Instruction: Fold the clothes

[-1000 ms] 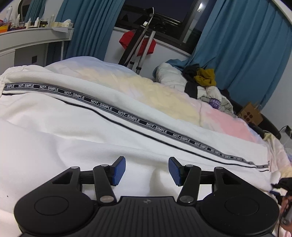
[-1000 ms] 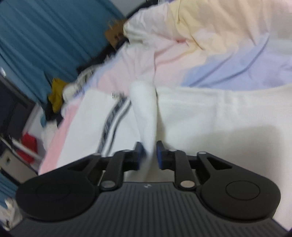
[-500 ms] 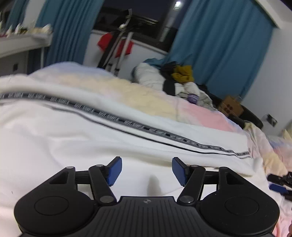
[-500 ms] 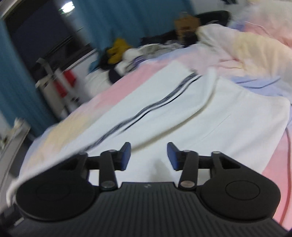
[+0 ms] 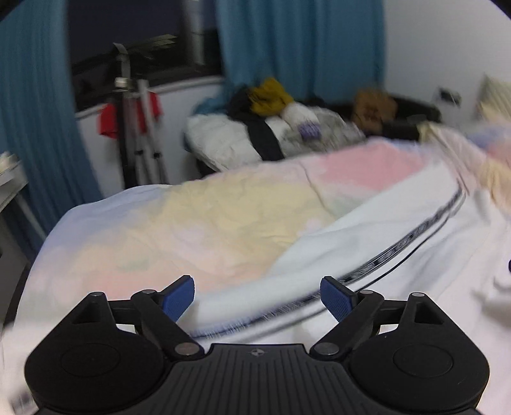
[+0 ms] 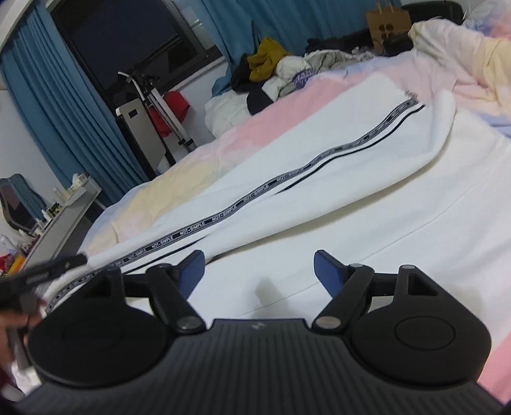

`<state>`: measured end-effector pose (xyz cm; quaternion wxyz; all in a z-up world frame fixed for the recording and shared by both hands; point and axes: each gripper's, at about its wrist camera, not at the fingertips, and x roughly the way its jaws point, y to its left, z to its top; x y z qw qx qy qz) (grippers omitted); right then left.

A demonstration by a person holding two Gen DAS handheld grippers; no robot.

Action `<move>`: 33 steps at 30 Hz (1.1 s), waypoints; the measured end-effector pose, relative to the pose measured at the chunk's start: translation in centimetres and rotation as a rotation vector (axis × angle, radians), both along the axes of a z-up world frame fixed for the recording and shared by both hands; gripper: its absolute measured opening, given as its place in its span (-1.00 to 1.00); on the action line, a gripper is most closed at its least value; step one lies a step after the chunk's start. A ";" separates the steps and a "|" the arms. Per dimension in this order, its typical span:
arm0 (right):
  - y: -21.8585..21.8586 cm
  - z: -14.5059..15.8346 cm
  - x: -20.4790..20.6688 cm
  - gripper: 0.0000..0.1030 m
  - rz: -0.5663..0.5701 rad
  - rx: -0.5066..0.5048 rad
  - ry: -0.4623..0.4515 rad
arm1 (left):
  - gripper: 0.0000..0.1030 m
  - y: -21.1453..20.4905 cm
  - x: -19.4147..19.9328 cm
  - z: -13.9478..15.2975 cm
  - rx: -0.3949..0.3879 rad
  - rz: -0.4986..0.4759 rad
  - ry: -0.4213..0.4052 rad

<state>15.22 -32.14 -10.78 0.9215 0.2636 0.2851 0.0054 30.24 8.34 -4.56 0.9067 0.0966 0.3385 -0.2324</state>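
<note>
A white garment (image 6: pixel 367 204) with a black lettered stripe (image 6: pixel 319 162) lies spread along the pastel bedspread (image 6: pixel 242 131), one part folded over lengthwise. My right gripper (image 6: pixel 258 271) is open and empty just above the white fabric at its near side. In the left wrist view the same garment (image 5: pixel 399 223) lies blurred to the right, its stripe (image 5: pixel 415 233) running toward the gripper. My left gripper (image 5: pixel 257 295) is open and empty over the garment's end, by the bare bedspread (image 5: pixel 191 223). The left gripper's tip (image 6: pixel 51 271) shows blurred at the right view's left edge.
A pile of clothes (image 6: pixel 281 73) lies beyond the bed's far edge. A tripod (image 5: pixel 137 127) and a red cloth (image 6: pixel 169 111) stand by the window with blue curtains (image 6: pixel 64 105). A desk with bottles (image 6: pixel 64 204) is left. A brown paper bag (image 6: pixel 388 19) stands at the back.
Both views have swung. The right gripper let go of the white fabric a second ago and now stands wide open. The left gripper opened wider and turned toward the garment's left end.
</note>
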 end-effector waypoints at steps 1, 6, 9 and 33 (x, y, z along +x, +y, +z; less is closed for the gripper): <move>0.2 -0.2 0.4 0.50 0.007 -0.004 0.005 | 0.70 0.0 1.0 0.1 0.025 -0.026 0.002; 0.9 -1.6 2.5 0.50 0.032 -0.010 0.043 | 0.60 -0.9 6.0 -2.0 0.095 -0.167 0.128; 0.9 -2.5 3.6 0.50 0.032 -0.007 0.074 | 0.19 -1.9 7.2 -4.6 0.157 -0.236 0.190; 0.6 -2.1 2.8 0.49 0.012 -0.030 0.078 | -0.13 2.0 3.3 -2.6 -0.052 0.245 0.075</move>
